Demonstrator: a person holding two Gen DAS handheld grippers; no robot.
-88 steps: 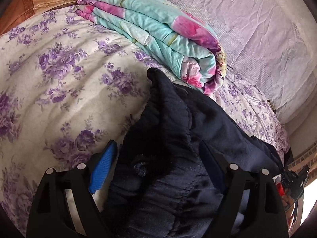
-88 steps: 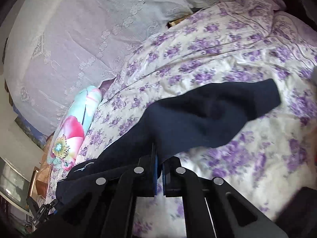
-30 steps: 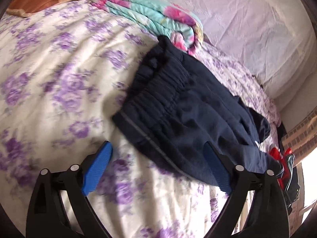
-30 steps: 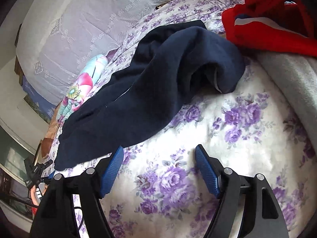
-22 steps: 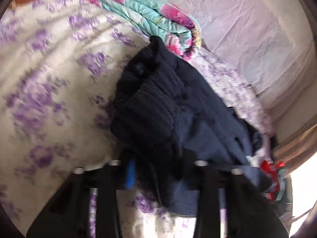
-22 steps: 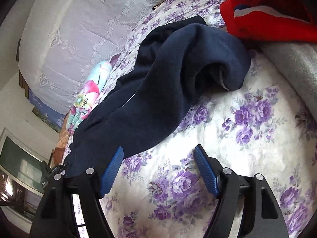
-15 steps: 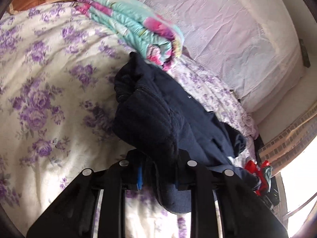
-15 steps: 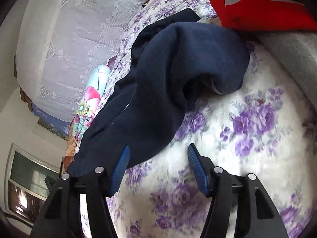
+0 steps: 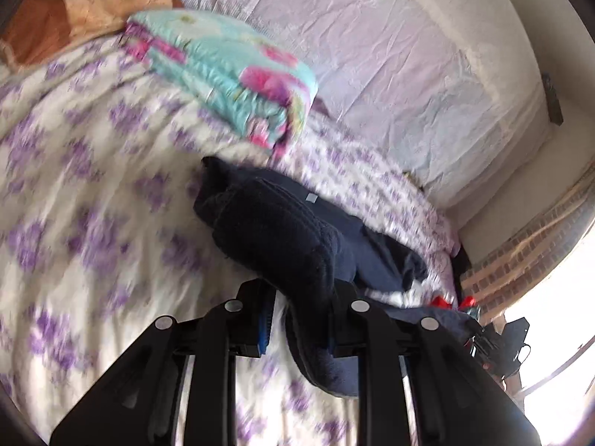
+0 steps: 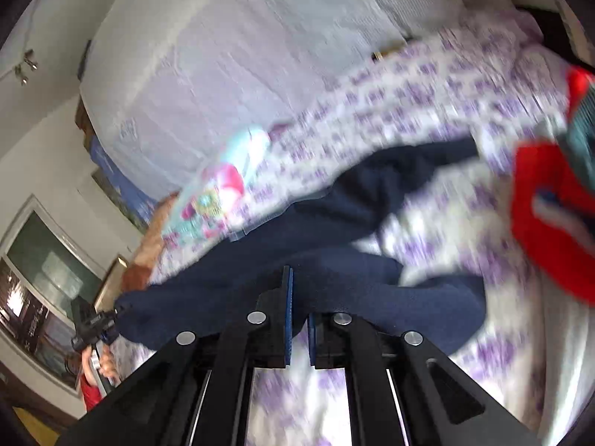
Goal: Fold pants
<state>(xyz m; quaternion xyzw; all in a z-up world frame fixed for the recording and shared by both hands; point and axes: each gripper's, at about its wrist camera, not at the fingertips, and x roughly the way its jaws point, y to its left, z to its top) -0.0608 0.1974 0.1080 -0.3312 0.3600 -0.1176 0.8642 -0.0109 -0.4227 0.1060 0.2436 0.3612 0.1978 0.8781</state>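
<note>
The dark navy pants [image 9: 282, 230] stretch across the bed [image 9: 74, 186], bunched and partly lifted. The left gripper [image 9: 297, 319] is clamped on a thick fold at one end; the right gripper [image 10: 298, 319], jaws nearly together, pinches fabric at the other. A small pale label [image 9: 310, 197] on the pants is unreadable. A folded floral quilt [image 9: 230, 74] lies just beyond, and a red garment [image 10: 546, 223] sits near the right gripper's end.

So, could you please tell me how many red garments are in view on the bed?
1: a red garment lies at the right edge beside the navy pants; a sliver shows in the left view too. More may be hidden.
</note>
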